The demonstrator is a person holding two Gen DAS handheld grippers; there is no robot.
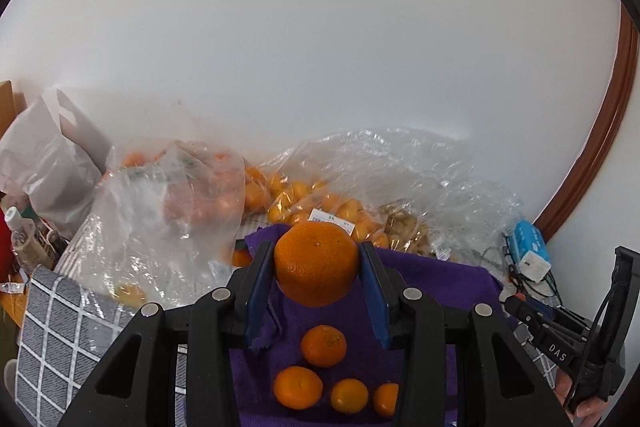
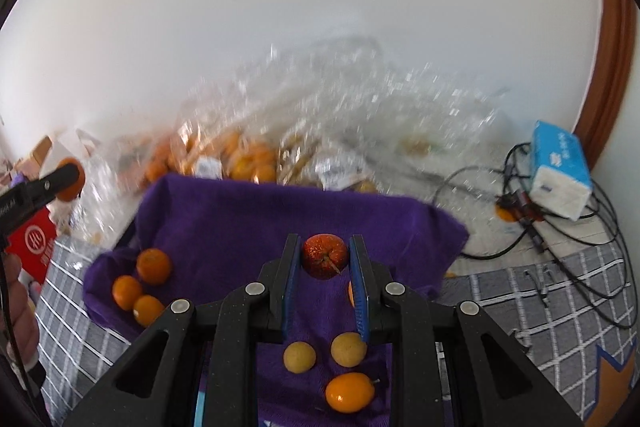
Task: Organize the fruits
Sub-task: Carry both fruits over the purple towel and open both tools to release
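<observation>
Wall (image 1: 320,47), plain and white, fills the upper part of both views. Below it a grey checked cloth (image 2: 560,311) covers the counter, and a purple towel (image 2: 248,223) lies spread on that cloth. Behind the towel, against the wall, sit crumpled clear plastic bags (image 1: 400,163) holding small orange and yellow fruits; in the right wrist view they are blurred. A blue and white tissue pack (image 2: 560,171) lies at the right among black cables (image 2: 580,267).

The left tool (image 1: 316,263) is clenched on a large orange (image 1: 316,263), held above the towel, its blue pads pressing either side. Under it four smaller oranges (image 1: 323,345) rest on the purple towel.

The right tool (image 2: 324,257) grips a small reddish fruit (image 2: 324,257) between its pads, also over the towel. Near it lie two dull yellow round fruits (image 2: 348,349) and a glossy orange oval one (image 2: 350,391). A hand (image 2: 22,311) shows at the left edge of the right wrist view.
</observation>
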